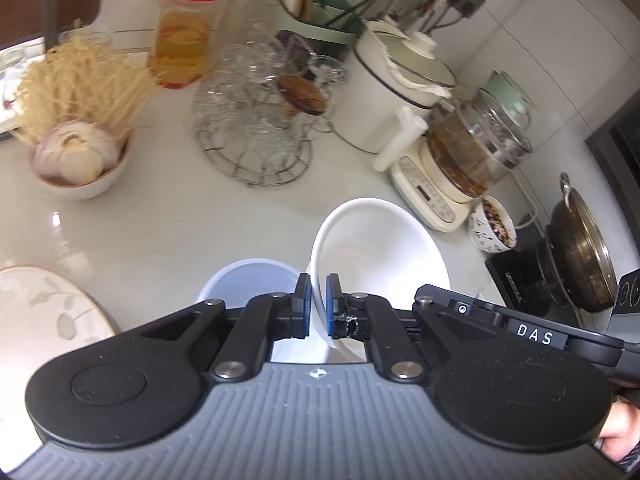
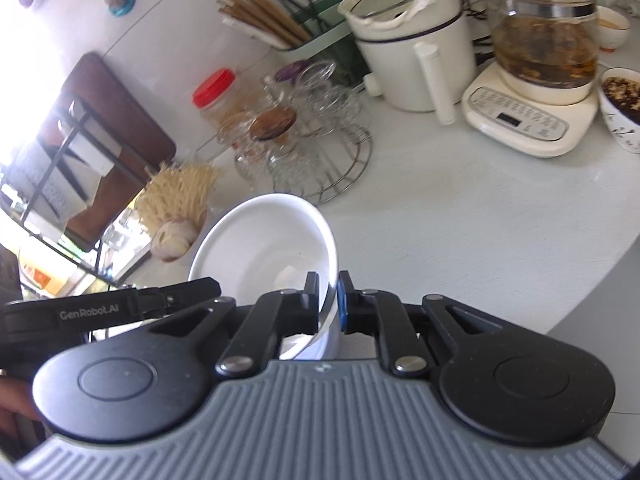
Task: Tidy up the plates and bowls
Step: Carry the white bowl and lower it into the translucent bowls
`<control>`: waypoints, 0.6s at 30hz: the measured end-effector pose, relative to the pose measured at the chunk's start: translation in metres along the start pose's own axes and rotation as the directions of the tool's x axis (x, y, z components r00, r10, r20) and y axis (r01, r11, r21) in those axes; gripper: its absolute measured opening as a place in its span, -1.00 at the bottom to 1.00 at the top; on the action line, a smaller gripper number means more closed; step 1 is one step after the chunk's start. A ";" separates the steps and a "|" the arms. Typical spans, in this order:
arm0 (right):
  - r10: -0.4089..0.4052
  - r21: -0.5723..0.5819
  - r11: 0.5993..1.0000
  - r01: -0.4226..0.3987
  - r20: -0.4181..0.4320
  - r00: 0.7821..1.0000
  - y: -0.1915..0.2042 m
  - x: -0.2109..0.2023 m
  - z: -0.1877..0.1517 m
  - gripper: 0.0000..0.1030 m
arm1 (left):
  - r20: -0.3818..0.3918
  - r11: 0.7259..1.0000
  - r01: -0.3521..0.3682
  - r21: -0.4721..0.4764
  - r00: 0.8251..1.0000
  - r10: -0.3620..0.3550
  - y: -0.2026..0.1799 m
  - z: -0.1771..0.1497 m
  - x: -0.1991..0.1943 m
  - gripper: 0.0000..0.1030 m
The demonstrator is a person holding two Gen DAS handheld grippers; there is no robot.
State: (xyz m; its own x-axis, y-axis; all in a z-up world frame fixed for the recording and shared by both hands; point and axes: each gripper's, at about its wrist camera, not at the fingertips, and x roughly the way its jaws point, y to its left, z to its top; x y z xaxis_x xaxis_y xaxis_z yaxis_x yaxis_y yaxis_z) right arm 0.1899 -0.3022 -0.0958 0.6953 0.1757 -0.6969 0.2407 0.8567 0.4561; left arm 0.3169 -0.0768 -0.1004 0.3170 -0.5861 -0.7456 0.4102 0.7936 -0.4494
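The pale stone surface (image 1: 160, 232) is crowded along its back edge: a white electric pot (image 1: 394, 92), a glass kettle on its cream base (image 1: 460, 160), a wire rack of glassware (image 1: 256, 128), a red-lidded jar (image 1: 186, 28) and a small bowl of garlic and dried noodles (image 1: 80, 160). A leaf-patterned plate (image 1: 44, 308) lies at the near left.

Held above the surface, tilted, is the large white bowl (image 1: 380, 252), which both claws carry together. The left claw (image 1: 319, 304) is clamped on one side of the rim; the right claw (image 2: 328, 300) is clamped on the opposite side. Just beside and below the bowl sits a pale blue bowl (image 1: 248, 280), partly hidden by the left claw.

The step in hand looks like carrying the white bowl to its place, probably for stacking with other dishes. Next, both claws must travel together, keeping the rim level, settle the bowl squarely, and release only once it rests.
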 end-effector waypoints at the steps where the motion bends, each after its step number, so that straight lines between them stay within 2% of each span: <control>1: 0.005 -0.008 1.000 -0.005 -0.009 1.000 0.002 0.003 -0.001 -0.77 | 0.001 1.000 -0.007 -0.009 1.000 0.007 0.004 -0.001 -0.001 -0.85; 9: 0.020 -0.068 0.997 -0.027 -0.095 0.995 0.020 0.031 -0.007 -0.74 | -0.020 0.994 -0.074 -0.077 0.997 0.072 0.030 -0.013 -0.003 -0.85; 18: 0.005 -0.109 0.994 -0.023 -0.165 0.986 0.021 0.058 -0.018 -0.74 | -0.070 0.985 -0.119 -0.123 0.991 0.111 0.046 -0.029 0.011 -0.84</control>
State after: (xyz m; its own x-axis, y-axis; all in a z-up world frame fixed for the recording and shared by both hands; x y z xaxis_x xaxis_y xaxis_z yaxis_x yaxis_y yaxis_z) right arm 0.2229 -0.2653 -0.1370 0.5752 0.2576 -0.7764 0.1496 0.9000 0.4094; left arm 0.3147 -0.0416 -0.1435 0.2996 -0.4813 -0.8238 0.2611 0.8718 -0.4145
